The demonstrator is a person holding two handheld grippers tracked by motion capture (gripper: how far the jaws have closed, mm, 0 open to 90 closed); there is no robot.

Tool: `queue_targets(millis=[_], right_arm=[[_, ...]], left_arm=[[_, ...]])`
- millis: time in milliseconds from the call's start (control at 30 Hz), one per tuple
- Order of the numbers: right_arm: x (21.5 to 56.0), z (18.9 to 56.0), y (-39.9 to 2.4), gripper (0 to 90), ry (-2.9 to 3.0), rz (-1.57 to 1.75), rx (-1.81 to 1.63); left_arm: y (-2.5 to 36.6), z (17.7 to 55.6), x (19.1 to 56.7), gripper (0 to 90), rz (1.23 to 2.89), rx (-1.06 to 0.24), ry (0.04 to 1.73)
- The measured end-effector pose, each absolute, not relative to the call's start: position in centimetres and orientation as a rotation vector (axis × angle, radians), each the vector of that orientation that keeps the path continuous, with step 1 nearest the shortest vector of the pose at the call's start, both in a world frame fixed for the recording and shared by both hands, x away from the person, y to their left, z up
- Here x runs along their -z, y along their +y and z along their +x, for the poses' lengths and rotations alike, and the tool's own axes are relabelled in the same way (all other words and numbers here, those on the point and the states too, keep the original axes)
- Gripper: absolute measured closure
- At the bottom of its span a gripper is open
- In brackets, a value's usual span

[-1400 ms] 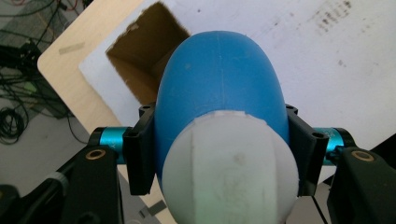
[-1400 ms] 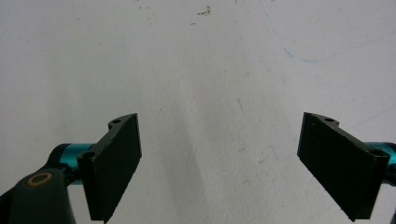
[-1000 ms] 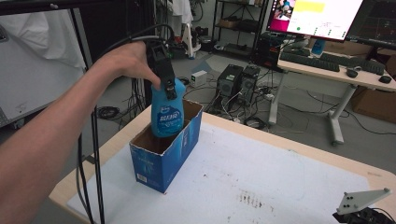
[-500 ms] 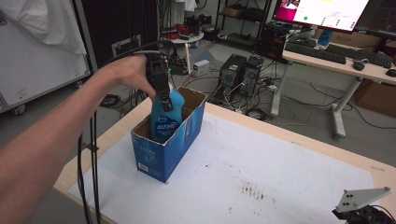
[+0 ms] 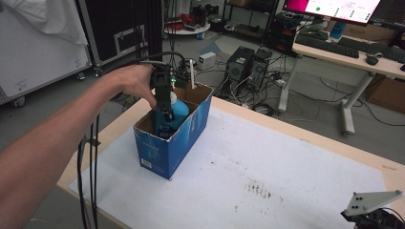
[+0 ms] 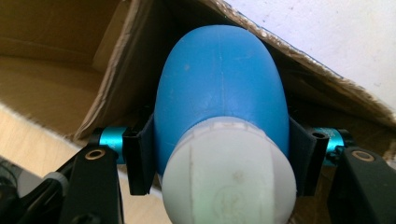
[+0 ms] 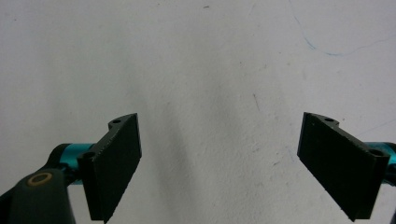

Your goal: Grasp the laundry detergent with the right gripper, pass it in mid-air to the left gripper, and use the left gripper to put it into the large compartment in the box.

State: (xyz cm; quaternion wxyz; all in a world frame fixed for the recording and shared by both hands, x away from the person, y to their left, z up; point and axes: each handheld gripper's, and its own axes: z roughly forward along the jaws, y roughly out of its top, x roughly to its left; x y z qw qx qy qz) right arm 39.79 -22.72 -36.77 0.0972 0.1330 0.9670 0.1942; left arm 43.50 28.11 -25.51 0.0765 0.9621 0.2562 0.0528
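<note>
A blue plastic bottle (image 5: 177, 113) with a white cap (image 6: 229, 179) hangs inside an open blue cardboard box (image 5: 165, 149) at the table's left. My left gripper (image 5: 165, 112) is shut on the bottle just under the cap, its pads (image 6: 140, 158) pressing both sides, and it reaches down into the box from above. In the left gripper view the bottle (image 6: 222, 88) points into the brown box interior (image 6: 51, 60). My right gripper (image 7: 219, 163) stands open over bare white table, nothing between its jaws; its grey plate (image 5: 372, 202) shows at the bottom right of the high view.
The white table sheet (image 5: 286, 167) spreads right of the box, with dark specks (image 5: 258, 188) near the front. Beyond the table stand a desk with a monitor (image 5: 334, 9), computer towers (image 5: 248, 67) on the floor and a black flight case (image 5: 119, 28).
The left hand has lowered the bottle from above the box's rim down into the box. The right gripper has stayed in place.
</note>
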Motion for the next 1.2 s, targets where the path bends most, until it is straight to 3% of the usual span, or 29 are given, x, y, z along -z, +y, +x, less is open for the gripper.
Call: queue_targets(millis=[333,1200], right_arm=[[37.0,39.8,-22.6,12.8,2.87,0.385,-0.561],[37.3,39.7,-22.2,12.8,2.876,0.379,-0.552]], left_arm=[[28.0,43.5,27.4,38.1,2.924,-0.13,0.703],[28.3,43.3,27.6,36.8,2.876,-0.144,0.725]])
